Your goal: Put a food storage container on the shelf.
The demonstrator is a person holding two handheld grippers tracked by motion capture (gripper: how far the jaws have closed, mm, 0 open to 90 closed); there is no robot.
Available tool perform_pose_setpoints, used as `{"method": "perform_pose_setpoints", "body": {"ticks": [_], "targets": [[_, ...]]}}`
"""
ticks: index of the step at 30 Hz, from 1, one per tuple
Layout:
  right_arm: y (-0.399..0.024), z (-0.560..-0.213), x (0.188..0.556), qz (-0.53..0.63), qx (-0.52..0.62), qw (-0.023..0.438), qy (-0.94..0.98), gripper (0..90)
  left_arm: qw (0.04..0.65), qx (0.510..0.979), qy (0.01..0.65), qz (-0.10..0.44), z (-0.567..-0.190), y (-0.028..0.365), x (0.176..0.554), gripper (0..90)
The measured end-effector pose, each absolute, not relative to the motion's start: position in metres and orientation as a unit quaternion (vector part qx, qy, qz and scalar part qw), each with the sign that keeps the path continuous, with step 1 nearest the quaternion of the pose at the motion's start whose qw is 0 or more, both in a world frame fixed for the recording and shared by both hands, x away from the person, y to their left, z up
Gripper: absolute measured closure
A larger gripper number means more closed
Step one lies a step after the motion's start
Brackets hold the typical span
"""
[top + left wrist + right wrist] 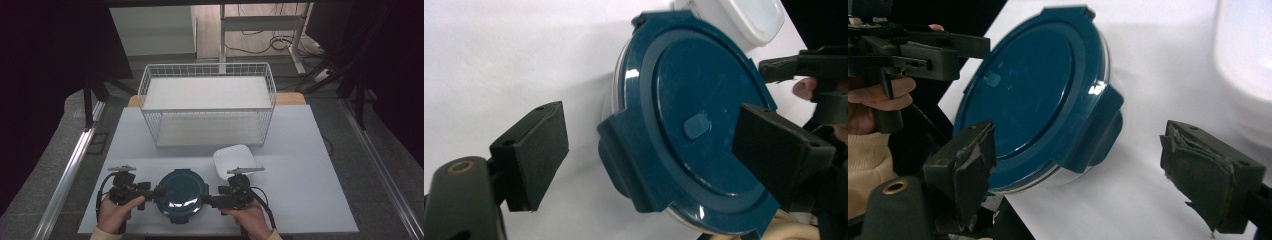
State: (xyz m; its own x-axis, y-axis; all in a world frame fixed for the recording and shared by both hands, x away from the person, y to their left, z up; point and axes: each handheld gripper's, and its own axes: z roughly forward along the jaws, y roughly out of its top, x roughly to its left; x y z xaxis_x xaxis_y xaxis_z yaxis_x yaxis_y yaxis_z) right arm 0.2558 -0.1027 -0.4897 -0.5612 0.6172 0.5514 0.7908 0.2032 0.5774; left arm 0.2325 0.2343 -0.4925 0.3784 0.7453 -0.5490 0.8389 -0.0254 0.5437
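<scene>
A round clear container with a dark blue clip-on lid [181,195] sits near the table's front edge. My left gripper [154,191] is at its left side and my right gripper [212,200] at its right side. In the left gripper view the lid [694,115] lies just ahead, and one side latch sits between the wide-apart jaws of the open left gripper [651,155]. In the right gripper view the opposite latch of the lid [1028,95] sits between the jaws of the open right gripper [1088,172]. Neither gripper touches the lid.
A white square container [234,161] stands just behind and right of the blue lid, also seen as the white container [744,17] and white container [1248,50]. A white wire two-tier rack [207,102] stands at the back of the table [310,190].
</scene>
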Motion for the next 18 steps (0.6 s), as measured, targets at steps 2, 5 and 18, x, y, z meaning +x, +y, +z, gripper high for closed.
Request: {"method": "perform_pose_setpoints", "body": {"ticks": [2,5,18], "targets": [[-0.098,-0.494,0.256,-0.430,-0.461,0.106,-0.769,14.5,0.427,0.707,0.559,-0.067,-0.496,0.236,0.232,14.2],[-0.091,-0.499,0.257,-0.427,-0.468,0.115,-0.765,14.0,0.431,0.701,0.563,-0.078,-0.500,0.238,0.232,13.9],[-0.073,-0.514,0.260,-0.426,-0.496,0.145,-0.743,12.8,0.436,0.691,0.563,-0.122,-0.513,0.231,0.233,15.7]]}}
